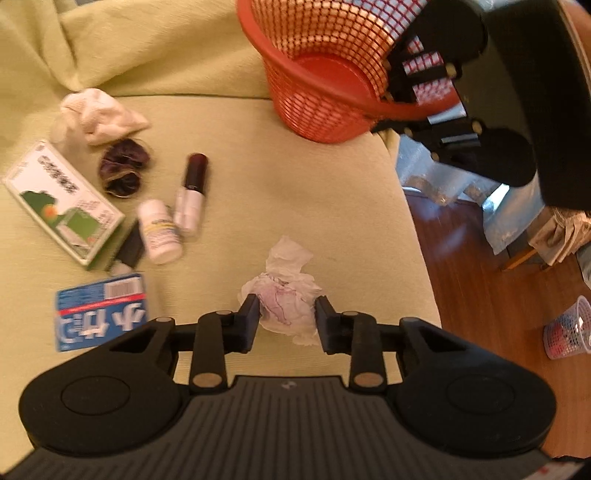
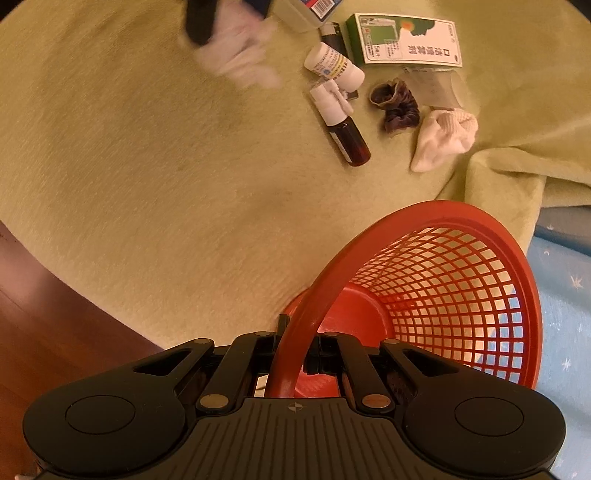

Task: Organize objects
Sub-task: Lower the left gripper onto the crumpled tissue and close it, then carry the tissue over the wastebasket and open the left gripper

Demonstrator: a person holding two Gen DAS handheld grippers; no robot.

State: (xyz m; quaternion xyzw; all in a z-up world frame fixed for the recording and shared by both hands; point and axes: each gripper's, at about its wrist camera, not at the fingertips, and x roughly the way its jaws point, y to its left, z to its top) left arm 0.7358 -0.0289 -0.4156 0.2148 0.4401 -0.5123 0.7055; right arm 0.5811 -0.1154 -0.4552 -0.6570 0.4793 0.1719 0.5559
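Note:
My left gripper (image 1: 286,314) is shut on a crumpled white tissue (image 1: 284,295) over the green-covered sofa seat (image 1: 240,155). My right gripper (image 2: 295,350) is shut on the rim of a red mesh basket (image 2: 436,295) and holds it tilted at the seat's edge; the basket also shows in the left wrist view (image 1: 332,74), with the right gripper (image 1: 424,92) on its rim. In the right wrist view the left gripper (image 2: 207,22) and tissue (image 2: 243,59) are blurred at the top.
On the seat lie a green-white box (image 1: 62,199), a blue box (image 1: 99,317), a white pill bottle (image 1: 160,232), a dark spray bottle (image 1: 192,192), a dark scrunchie (image 1: 123,170), a white sock (image 1: 99,114) and a black lighter (image 1: 129,247). Wood floor (image 1: 472,280) and a small mesh cup (image 1: 570,334) lie right.

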